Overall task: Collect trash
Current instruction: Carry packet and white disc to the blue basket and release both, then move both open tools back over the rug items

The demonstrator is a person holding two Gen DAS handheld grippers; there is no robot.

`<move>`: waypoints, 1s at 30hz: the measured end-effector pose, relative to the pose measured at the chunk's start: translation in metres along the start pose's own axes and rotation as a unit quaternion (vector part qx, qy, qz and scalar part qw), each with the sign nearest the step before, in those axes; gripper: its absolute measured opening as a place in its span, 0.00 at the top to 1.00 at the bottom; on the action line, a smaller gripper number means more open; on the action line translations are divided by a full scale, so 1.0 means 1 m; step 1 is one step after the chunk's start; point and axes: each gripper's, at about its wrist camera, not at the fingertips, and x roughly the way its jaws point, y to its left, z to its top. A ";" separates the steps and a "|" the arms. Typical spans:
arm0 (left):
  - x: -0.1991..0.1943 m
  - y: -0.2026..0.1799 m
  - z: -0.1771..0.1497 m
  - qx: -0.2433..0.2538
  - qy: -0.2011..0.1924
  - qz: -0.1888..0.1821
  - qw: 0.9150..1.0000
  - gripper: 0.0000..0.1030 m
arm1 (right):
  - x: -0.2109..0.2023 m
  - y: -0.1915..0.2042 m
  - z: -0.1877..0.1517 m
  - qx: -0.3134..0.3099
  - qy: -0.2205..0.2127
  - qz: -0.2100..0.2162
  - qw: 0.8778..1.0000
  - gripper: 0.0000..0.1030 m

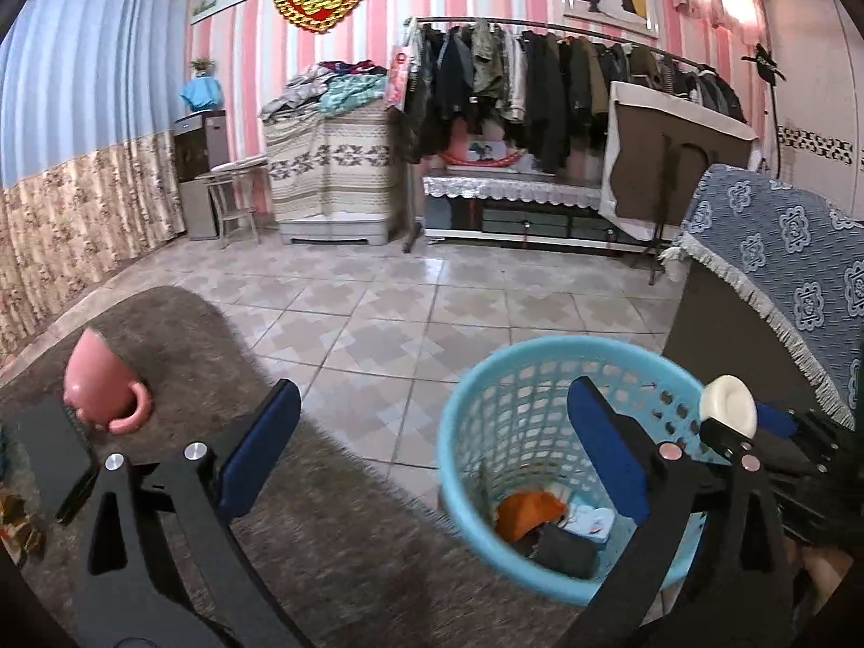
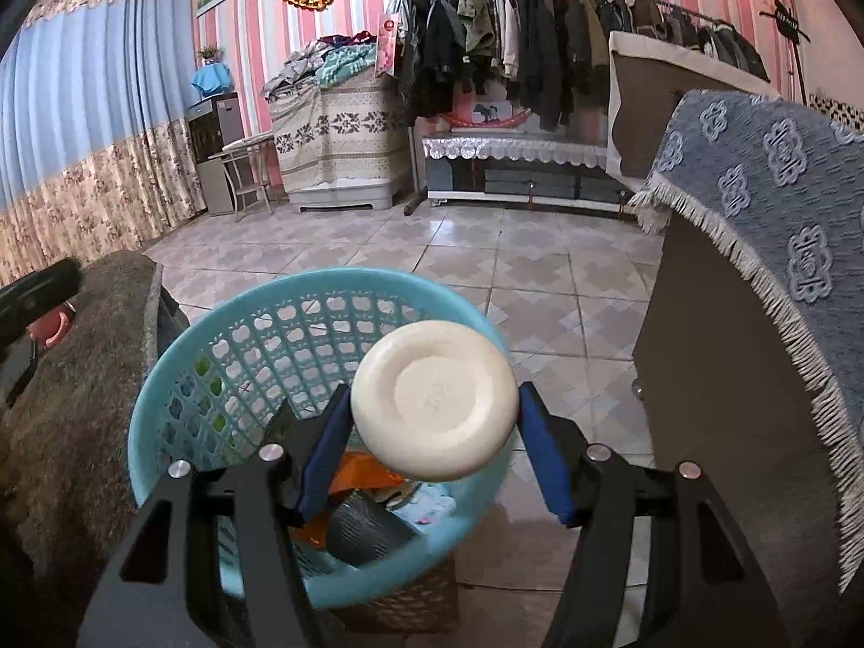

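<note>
— Where's the soap [image 2: 434, 398]?
— Pinched between the blue pads [image 2: 545, 459] of the right gripper [image 2: 432, 448], jaws grasping it by its edges, flat face toward the camera. Held just above the open mouth of the blue basket [image 2: 178, 378], over its near side.

— And the left gripper [image 1: 432, 459]?
— Released, jaws spread wide with nothing between them. Aimed partly at the basket [image 1: 459, 421], right pad in front of the rim, left pad over the brown carpeted surface [image 1: 335, 529].

— Counts?
— One soap bar, one basket, two grippers. Inside the basket: one orange piece [image 1: 526, 510], one dark item [image 1: 567, 548], one pale printed packet [image 1: 591, 524]; anything deeper, cannot tell. One pink mug [image 1: 102, 383] on the surface, lying tipped, handle toward the camera.

— Pose of the grippers?
— Both pointed forward and slightly down, side by side. Right gripper visible at the right edge of the left wrist view, soap [image 1: 728, 405] upright in its grasp beside the basket's far-right rim. Basket standing on the tiled floor [image 2: 540, 270], just beside the surface.
</note>
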 end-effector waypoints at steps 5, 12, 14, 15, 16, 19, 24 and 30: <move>-0.008 0.031 -0.009 -0.030 0.006 0.023 0.999 0.07 | 0.022 0.018 0.002 0.002 0.005 0.001 1.000 0.41; -0.024 0.067 -0.012 -0.051 0.000 0.057 0.997 0.07 | 0.032 0.043 0.015 -0.019 -0.008 -0.010 1.000 0.32; -0.029 0.077 -0.012 -0.060 -0.001 0.064 0.996 0.06 | 0.026 0.048 0.019 -0.023 -0.020 -0.011 0.999 0.26; -0.032 0.081 -0.012 -0.063 -0.003 0.067 0.996 0.06 | 0.025 0.049 0.022 -0.025 -0.023 -0.013 0.999 0.23; -0.034 0.085 -0.012 -0.066 -0.004 0.070 0.995 0.06 | 0.023 0.052 0.023 -0.029 -0.025 -0.016 0.999 0.19; -0.040 0.098 -0.012 -0.077 -0.005 0.078 0.994 0.06 | 0.013 0.057 0.027 -0.039 -0.035 -0.016 0.998 0.13; -0.053 0.113 -0.016 -0.094 -0.005 0.088 0.992 0.06 | -0.006 0.061 0.033 -0.043 -0.049 -0.018 0.998 0.07; -0.074 0.133 -0.024 -0.104 -0.009 0.105 0.989 0.06 | -0.024 0.074 0.037 -0.046 -0.061 -0.014 0.997 0.07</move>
